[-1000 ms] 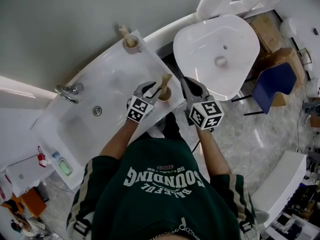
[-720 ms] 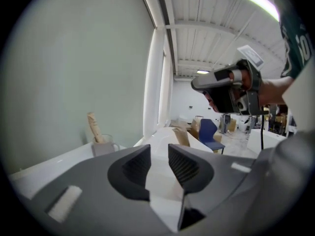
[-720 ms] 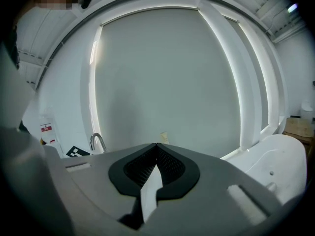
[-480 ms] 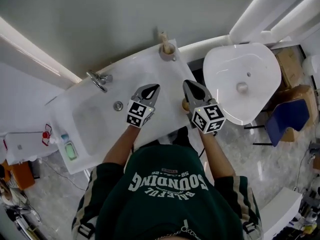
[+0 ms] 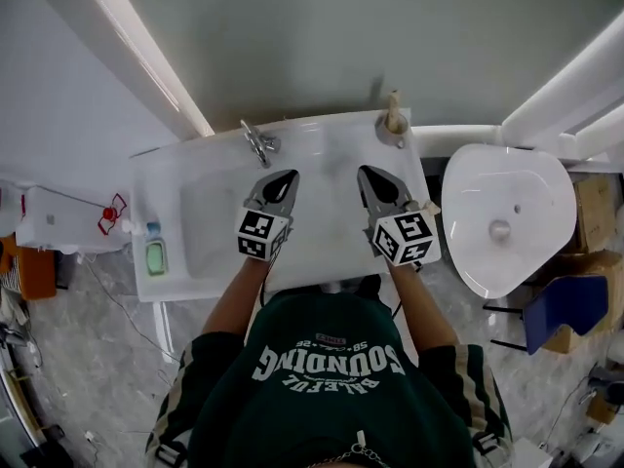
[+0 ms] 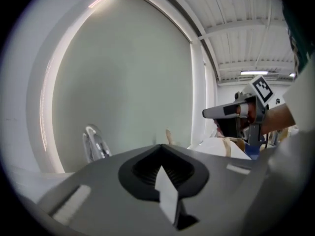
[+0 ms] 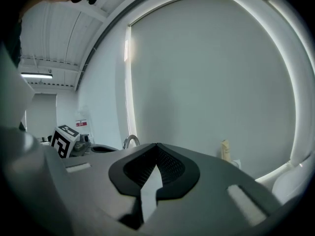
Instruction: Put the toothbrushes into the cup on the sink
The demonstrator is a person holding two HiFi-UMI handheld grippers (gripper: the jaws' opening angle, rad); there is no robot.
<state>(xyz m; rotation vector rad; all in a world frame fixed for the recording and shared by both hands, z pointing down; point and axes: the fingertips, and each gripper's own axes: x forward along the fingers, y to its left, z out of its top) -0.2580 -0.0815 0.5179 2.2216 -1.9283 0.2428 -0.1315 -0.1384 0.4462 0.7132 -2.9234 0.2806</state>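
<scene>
A cup (image 5: 392, 135) stands at the back right corner of the white sink counter (image 5: 322, 252), with a beige toothbrush (image 5: 394, 105) upright in it. That toothbrush also shows far off in the left gripper view (image 6: 169, 135) and the right gripper view (image 7: 225, 150). My left gripper (image 5: 286, 175) hovers over the basin's right side, shut with nothing in it (image 6: 160, 147). My right gripper (image 5: 369, 174) hovers beside it over the counter, in front of the cup, also shut and empty (image 7: 156, 145). A small beige bit peeks out at the right gripper's right side; I cannot tell what it is.
A chrome faucet (image 5: 256, 141) stands at the back of the basin. A green soap bar (image 5: 155, 257) lies at the sink's left edge. A second white basin (image 5: 502, 217) is to the right, with a blue chair (image 5: 561, 305) beyond it. A grey wall rises behind the sink.
The left gripper's jaws were open by a cup with a toothbrush at the counter's front edge and are now shut. Both grippers have moved back over the counter; the head view has swung round.
</scene>
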